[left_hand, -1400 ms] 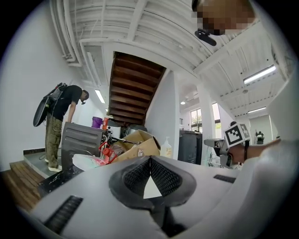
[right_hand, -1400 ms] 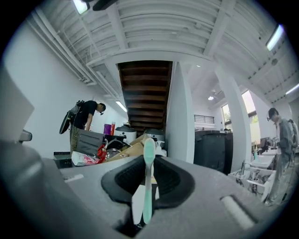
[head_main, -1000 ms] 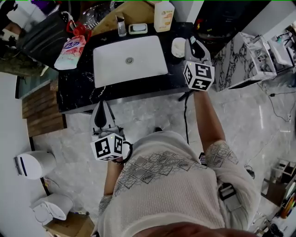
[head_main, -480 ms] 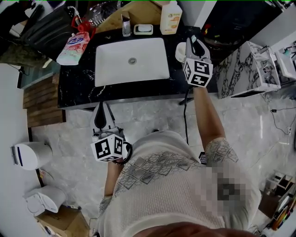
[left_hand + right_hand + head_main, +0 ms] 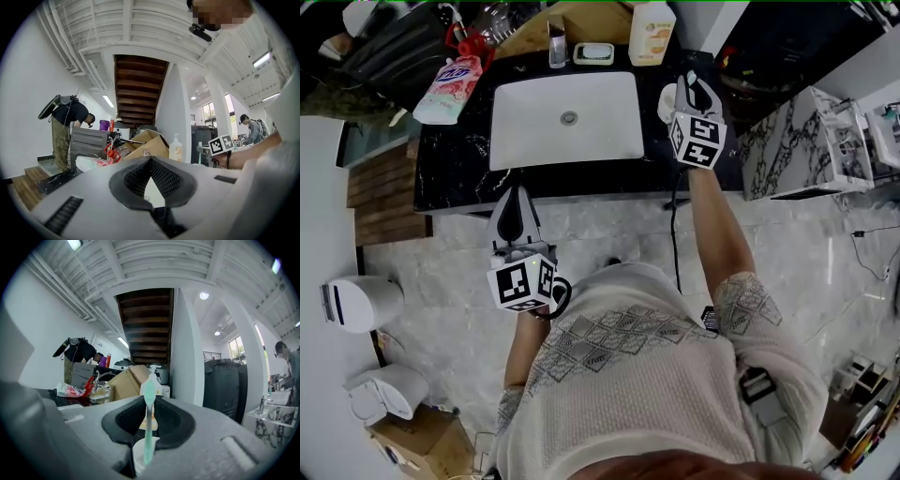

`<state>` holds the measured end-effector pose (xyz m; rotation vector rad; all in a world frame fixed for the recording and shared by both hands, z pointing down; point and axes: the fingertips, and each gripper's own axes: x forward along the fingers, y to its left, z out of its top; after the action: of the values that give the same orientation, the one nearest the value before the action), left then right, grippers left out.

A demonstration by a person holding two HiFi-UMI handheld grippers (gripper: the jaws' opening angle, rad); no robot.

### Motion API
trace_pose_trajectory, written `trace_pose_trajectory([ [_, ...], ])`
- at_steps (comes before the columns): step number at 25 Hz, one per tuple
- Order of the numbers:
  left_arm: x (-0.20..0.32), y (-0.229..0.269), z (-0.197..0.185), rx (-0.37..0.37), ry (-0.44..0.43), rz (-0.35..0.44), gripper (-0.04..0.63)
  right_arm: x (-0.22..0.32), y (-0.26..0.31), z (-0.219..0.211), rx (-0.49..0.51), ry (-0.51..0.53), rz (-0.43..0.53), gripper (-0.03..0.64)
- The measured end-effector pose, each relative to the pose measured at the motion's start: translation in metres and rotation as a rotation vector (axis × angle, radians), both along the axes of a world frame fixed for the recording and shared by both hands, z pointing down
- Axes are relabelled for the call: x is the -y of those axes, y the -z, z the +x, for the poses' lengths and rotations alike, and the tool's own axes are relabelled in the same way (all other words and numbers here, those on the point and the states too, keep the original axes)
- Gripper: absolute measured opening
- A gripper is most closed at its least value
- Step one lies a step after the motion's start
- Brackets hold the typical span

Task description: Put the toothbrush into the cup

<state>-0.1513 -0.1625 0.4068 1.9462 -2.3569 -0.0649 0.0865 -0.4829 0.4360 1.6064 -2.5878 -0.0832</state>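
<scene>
Right gripper (image 5: 149, 403): clamped on toothbrush (image 5: 148, 427), frame centre.
Toothbrush axis: upright.
Cup (image 5: 139, 454): just beneath its lower end, bottom centre.
Left gripper (image 5: 151, 161): jaws together, empty, well apart from cup.
Nearer: right.

1. No word, brand or number can be read anywhere
2. The pink pouch (image 5: 447, 84) on the tabletop (image 5: 455, 159) carries a blue logo, too small to read
3. The pump bottle (image 5: 652, 33) has an orange label, illegible
4. The cube (image 5: 523, 284) on the left gripper (image 5: 514, 192) and the one on the right gripper (image 5: 692, 82) show only black-and-white square markers
</scene>
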Motion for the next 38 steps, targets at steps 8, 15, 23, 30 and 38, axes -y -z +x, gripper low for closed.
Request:
trace_pose_trajectory([
  [8, 0.036, -0.003, 0.019, 0.008, -0.061, -0.016, 0.000, 0.019, -0.025, 0.013, -0.002, -0.029, -0.046, 0.057],
  [15, 0.038, -0.009, 0.025, 0.011, -0.078, -0.035, 0.000, 0.020, -0.042, 0.012, -0.001, -0.039, -0.070, 0.060],
  [23, 0.037, -0.009, 0.018, 0.012, -0.092, -0.036, 0.000, -0.001, -0.037, 0.012, 0.018, -0.029, -0.061, 0.084],
  [30, 0.028, -0.006, 0.017, 0.003, -0.131, -0.029, -0.002, -0.042, -0.024, 0.032, 0.033, -0.070, -0.033, 0.061],
  [38, -0.009, -0.007, 0.002, -0.023, -0.157, -0.016, -0.001, -0.117, 0.008, 0.040, 0.057, -0.078, 0.006, 0.005],
])
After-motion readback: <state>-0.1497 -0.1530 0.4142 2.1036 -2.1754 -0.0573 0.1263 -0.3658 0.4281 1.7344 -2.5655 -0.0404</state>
